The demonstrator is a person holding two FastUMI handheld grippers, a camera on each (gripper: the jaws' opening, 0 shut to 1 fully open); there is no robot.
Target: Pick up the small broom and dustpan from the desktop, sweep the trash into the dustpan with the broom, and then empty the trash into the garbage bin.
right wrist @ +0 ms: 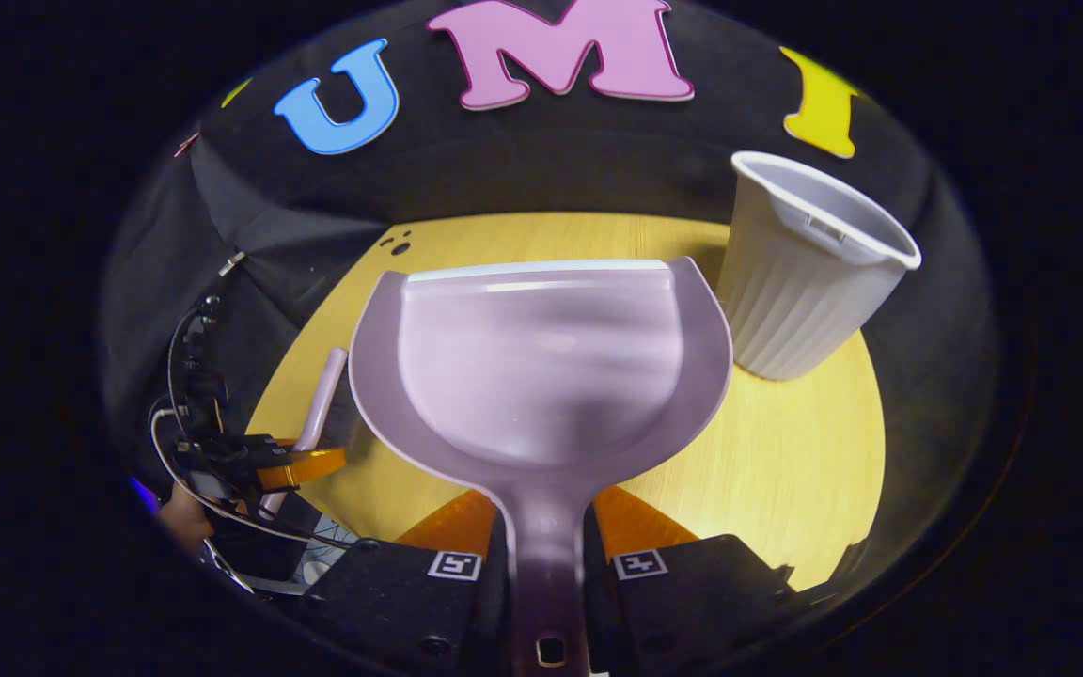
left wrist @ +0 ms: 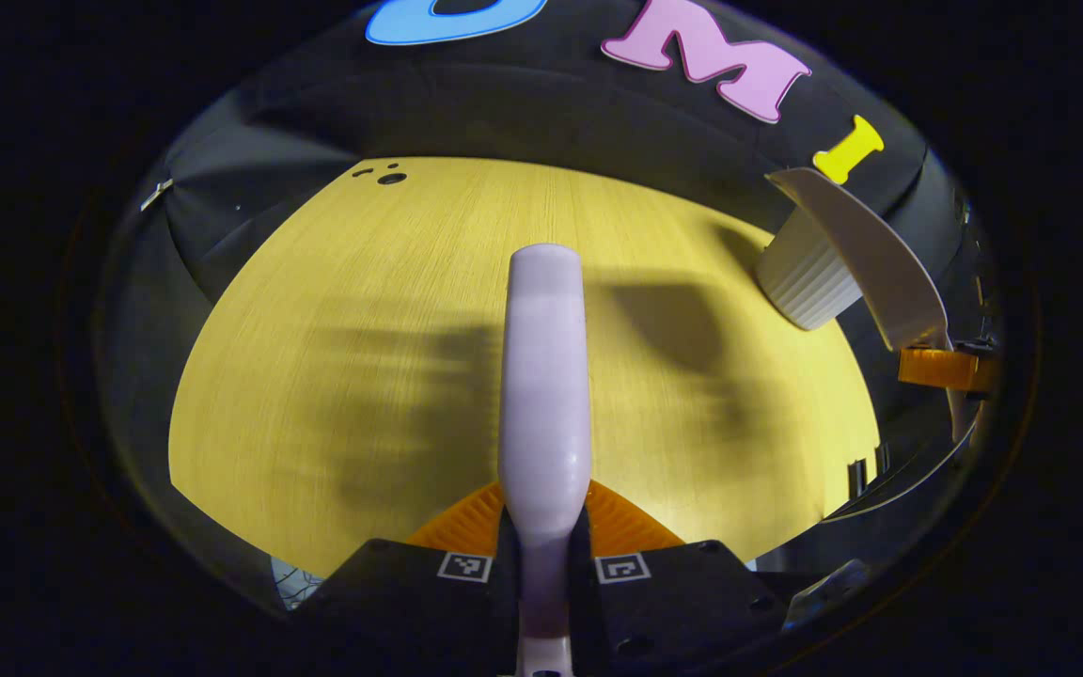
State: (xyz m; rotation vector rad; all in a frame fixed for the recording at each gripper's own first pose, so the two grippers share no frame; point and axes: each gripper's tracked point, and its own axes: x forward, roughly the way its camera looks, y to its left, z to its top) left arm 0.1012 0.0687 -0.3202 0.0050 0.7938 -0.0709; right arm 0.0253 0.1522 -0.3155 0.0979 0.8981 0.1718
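Both tools are off the desk [left wrist: 335, 357] and in hand. Left gripper [left wrist: 544, 555]: fingers clamped on the broom [left wrist: 544, 376] handle, the pale shaft running straight out ahead over bare wood; the bristle end is out of sight, so which way it points I cannot tell. Right gripper [right wrist: 546, 555]: fingers clamped on the dustpan [right wrist: 541, 376] stem, pan held level and hanging above the desk, open lip toward the far wall. Bin [right wrist: 800, 273] stands upright on the desk, just right of the pan and slightly beyond its lip, apart from it. In the right gripper view the left gripper [right wrist: 288, 465] with the broom [right wrist: 321, 395] sits left of the pan, on the side away from the bin. Pan interior looks smooth and bare; blur there, so small scraps cannot be ruled out. No trash seen on the desk between pan and bin. Judgement: the step is either the sweep or the tip into the bin, unclear which. To tip well, carry the pan right over the bin's mouth, lip inside the rim before tilting, tilt slowly, and avoid nudging the light bin. Keep the broom left, clear of the pan's path.
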